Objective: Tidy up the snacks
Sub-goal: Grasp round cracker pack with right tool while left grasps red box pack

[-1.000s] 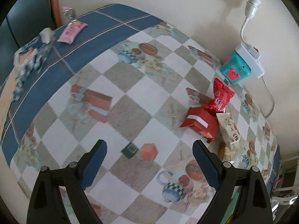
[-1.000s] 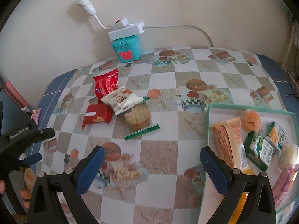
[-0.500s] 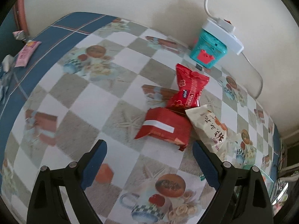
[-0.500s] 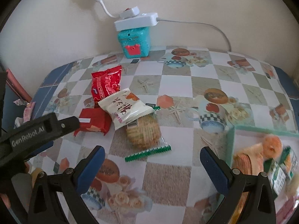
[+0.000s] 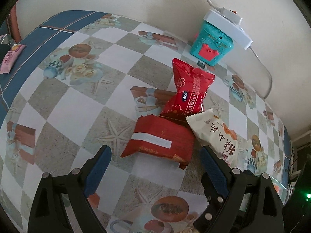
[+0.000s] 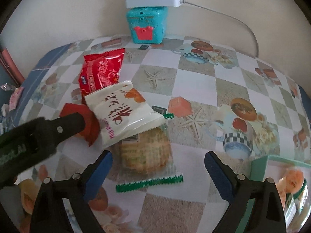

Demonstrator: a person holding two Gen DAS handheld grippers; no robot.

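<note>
A dark red packet with a white stripe [image 5: 159, 139] lies flat on the checked tablecloth. My left gripper [image 5: 155, 154] hangs open over its near end, one pad on each side, neither touching. Behind it lie a glossy red packet [image 5: 188, 89] and a white packet [image 5: 217, 134]. In the right wrist view a round cracker in clear wrap with green ends [image 6: 145, 151] lies between the pads of my right gripper [image 6: 157, 158]. Those jaws are closing and do not touch it. The white packet [image 6: 122, 114] overlaps the cracker's far edge. The left gripper's finger [image 6: 64, 126] hides part of the dark red packet [image 6: 91, 126].
A teal box [image 6: 146, 25] with a white power strip [image 6: 153, 0] on top stands at the wall, its cable running right. A green tray [image 6: 258, 167] holding several snacks sits at the right edge. A pink packet [image 5: 11, 58] lies on the blue border, far left.
Both grippers have sunk and closed in on the snack pile. The left came over the dark red packet, the right swung left from the tray to the cracker, and its jaws narrowed slightly.
</note>
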